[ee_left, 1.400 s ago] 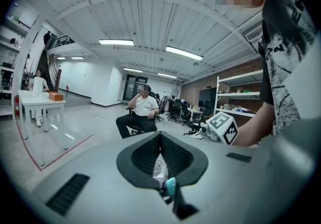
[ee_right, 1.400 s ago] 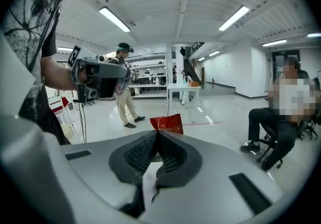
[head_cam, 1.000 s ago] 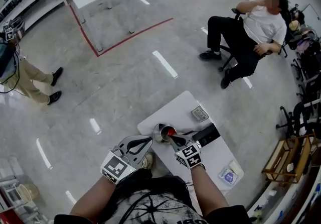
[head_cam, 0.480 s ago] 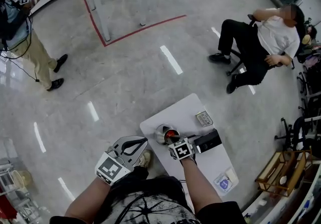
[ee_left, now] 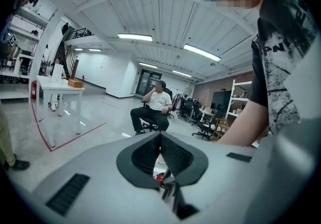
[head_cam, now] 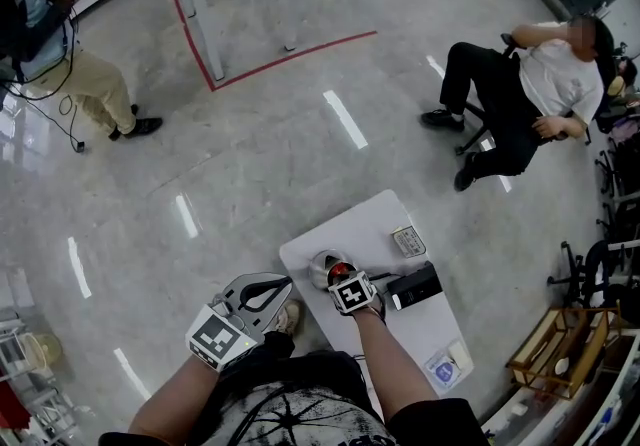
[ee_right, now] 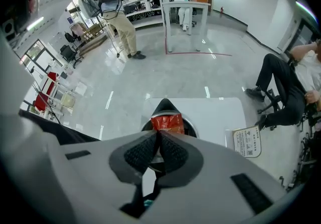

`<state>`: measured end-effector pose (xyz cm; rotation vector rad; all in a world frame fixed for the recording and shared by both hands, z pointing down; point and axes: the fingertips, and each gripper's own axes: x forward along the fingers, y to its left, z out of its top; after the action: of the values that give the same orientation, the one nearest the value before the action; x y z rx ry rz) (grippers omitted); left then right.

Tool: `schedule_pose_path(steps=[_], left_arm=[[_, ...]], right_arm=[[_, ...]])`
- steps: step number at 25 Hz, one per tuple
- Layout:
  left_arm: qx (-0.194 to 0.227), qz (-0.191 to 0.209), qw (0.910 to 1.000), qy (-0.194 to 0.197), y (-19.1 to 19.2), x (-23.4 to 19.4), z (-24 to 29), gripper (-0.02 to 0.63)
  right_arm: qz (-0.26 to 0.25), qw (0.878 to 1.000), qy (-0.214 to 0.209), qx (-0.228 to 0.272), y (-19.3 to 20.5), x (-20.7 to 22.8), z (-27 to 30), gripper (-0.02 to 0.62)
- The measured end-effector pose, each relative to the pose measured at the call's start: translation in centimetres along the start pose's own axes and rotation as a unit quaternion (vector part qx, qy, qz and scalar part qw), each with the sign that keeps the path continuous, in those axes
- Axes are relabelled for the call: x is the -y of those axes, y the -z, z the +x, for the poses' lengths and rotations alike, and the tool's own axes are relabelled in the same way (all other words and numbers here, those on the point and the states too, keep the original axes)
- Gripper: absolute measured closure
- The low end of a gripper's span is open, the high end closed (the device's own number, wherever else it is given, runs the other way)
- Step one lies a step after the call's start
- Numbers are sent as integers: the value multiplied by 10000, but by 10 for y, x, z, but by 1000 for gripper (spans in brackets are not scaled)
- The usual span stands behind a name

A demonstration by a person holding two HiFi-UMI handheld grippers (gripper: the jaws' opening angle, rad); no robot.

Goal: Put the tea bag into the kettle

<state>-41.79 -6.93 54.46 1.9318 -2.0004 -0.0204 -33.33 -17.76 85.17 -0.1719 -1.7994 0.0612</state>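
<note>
Tea bag [ee_right: 168,122] hangs pinched at the tip of my right claw [ee_right: 159,133], directly over the kettle [ee_right: 193,130] mouth. Can't tell if its far end is already below the rim or touching metal.

Step in hand, as I judge it, is the drop. To do it well:
- Keep the claw pointing steeply down & centred on the opening, clear of the spout side.
- Lower till most of the bag is inside, then part the jaws just enough to let go.
- Lift straight up so nothing snags & drags it back out.
- No sideways shove: the kettle looks small & prob light, so it could skid on the tabletop [head_cam: 375,219].

Bag is a small, flat red-orange sachet, a bit crinkled, w/ a darker band at the far end. One edge is clamped btw the pads & the rest hangs free beyond them. It looks stiff enough to fall clean.

Kettle is shiny steel w/ no lid on it, and has what I take for a dark spout on the side away from me. It sits near the tabletop edge on my side.

Off that edge, to the kettle's left, my left claw [ee_left: 160,136] has its jaws together & holds nothing, so nothing steadies the kettle. Further out are a black box [head_cam: 413,286] just right of the right claw and a printed card [head_cam: 407,240] beyond it.
</note>
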Motion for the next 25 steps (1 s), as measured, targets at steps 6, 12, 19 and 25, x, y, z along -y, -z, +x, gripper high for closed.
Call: schedule_pose_path(steps=[6, 12, 19, 25], left_arm=[[39, 9, 10000, -54, -2, 2, 2, 599], [75, 15, 10000, -49, 0, 7, 4, 598], [131, 103, 9998, -51, -6, 15, 1, 598], [239, 160, 9996, 68, -12, 28, 3, 598]], right_arm=[[116, 9997, -142, -184, 6, -4, 2, 567], [-104, 9998, -95, -119, 3, -2, -3, 500], [-296, 9992, 65, 278, -11, -1, -25, 497], [-546, 9932, 156, 1021, -32, -11, -68, 502]])
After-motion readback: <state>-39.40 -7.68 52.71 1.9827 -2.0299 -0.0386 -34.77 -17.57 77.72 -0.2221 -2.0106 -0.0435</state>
